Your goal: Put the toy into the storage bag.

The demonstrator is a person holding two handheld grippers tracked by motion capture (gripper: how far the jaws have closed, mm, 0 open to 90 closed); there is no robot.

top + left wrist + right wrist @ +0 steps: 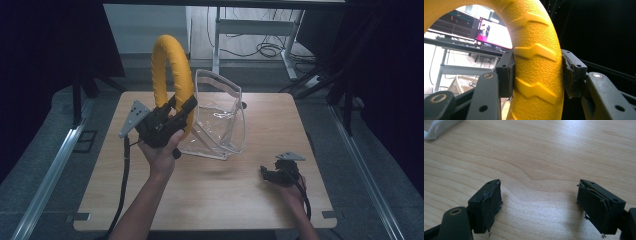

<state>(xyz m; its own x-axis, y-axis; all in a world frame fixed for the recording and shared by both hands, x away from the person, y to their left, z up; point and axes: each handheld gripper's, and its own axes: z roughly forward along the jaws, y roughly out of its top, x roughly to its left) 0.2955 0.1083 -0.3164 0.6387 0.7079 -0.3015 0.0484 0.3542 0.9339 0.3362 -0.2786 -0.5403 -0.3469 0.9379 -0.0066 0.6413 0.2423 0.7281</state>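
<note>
A yellow ridged ring stands upright above the wooden surface, clamped at its lower rim by the left hand-held gripper. Just beside it sits a clear plastic pouch. The right hand-held gripper rests low at the surface's right, jaws wide apart, holding nothing.

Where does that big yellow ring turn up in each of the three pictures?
High view: yellow ring upper left of centre, held upright above the table.
Left gripper view: centre, clamped between the jaws.
Right gripper view: not in it.
Shared landmark: the left hand-held gripper gripping it.
</note>
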